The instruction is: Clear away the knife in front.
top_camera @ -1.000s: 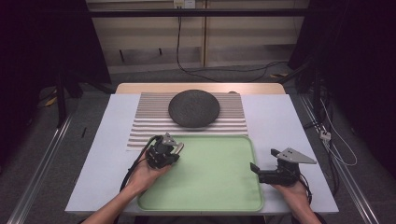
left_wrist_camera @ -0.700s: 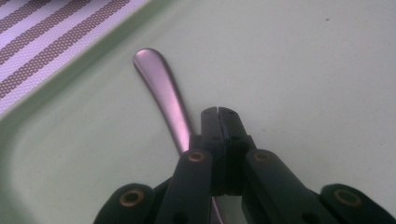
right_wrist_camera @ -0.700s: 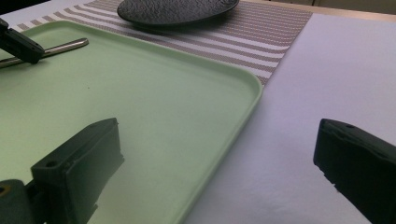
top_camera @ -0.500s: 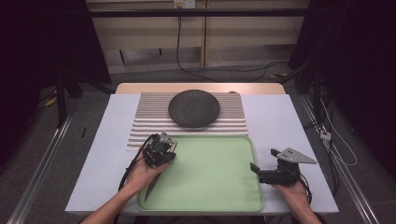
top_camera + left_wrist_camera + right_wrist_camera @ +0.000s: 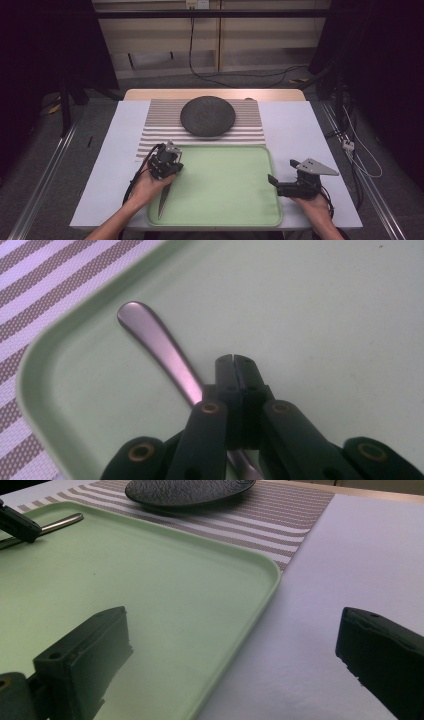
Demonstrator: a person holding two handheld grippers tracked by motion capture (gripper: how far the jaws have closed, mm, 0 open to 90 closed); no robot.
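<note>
A white table (image 5: pixel 310 145) is seen, bearing a striped placemat (image 5: pixel 250 125) beyond the left gripper (image 5: pixel 172 167) and a green tray (image 5: pixel 225 180) beneath it

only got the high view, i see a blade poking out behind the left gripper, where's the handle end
observer: the handle lies in the tray, with its rounded end near the corner, just past the jaws.
operator: is that gripper open
observer: no, the left gripper is shut, tips together. the handle runs under them to one side, and i can't tell if it's pinched.
operator: and the right one
observer: the right gripper is wide open with nothing held. one jaw is over the tray, the other over the white table.
</note>
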